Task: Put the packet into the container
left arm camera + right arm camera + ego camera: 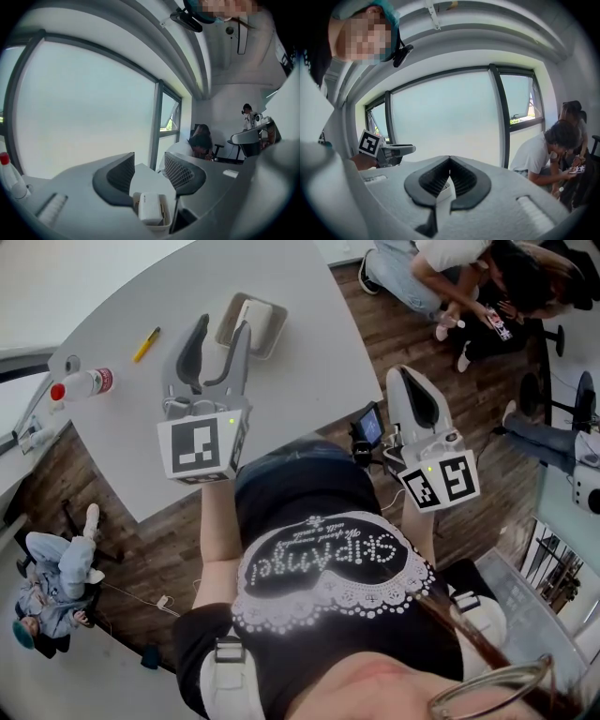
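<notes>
Holding left gripper [223, 324] high at upper left, jaws well apart, gripping nothing, above white packet [255, 313] lying inside container [273, 343]. Probably best lifting straight, avoiding clipping that rim. Holding right gripper [410, 373] closed, empty, at right.

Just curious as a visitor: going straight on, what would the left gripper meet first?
The left gripper likely passes over the container and meets the table beyond it; depth is unclear.

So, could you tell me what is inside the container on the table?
A white packet lies inside the container; whatever may be beneath the packet is covered and cannot be seen.
</notes>
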`<state>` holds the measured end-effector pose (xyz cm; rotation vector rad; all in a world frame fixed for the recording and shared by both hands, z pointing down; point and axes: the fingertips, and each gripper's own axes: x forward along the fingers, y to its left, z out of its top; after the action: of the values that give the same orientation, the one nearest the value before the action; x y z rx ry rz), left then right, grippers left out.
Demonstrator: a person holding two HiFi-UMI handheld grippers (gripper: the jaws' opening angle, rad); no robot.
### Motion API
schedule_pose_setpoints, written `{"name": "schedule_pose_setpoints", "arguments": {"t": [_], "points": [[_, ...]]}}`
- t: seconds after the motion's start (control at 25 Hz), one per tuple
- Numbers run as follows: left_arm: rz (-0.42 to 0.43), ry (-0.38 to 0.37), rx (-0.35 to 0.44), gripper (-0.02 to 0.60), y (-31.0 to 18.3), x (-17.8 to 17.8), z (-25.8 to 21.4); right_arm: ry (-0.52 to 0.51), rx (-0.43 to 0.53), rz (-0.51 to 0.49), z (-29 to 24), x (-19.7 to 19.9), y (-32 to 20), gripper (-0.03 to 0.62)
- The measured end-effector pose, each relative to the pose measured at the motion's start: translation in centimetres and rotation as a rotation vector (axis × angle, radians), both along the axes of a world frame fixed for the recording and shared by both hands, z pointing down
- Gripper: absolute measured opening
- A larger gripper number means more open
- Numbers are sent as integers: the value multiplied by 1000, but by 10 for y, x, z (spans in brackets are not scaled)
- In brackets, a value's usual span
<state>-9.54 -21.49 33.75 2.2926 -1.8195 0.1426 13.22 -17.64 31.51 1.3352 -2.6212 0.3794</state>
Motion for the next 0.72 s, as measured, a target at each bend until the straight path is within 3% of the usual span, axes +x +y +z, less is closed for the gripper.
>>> {"name": "schedule_pose_setpoints", "arguments": {"t": [0.16,0.44,0.72], "points": [[-44,-2,10,198,16,-9,-19,1,5,-12,0,-3,1,2],[15,-5,84,173,47,-2,-39,-7,16,-32,-4,-11,0,2],[39,5,75,173,80,7,-38,-10,9,-44,-4,-14,5,2]]}}
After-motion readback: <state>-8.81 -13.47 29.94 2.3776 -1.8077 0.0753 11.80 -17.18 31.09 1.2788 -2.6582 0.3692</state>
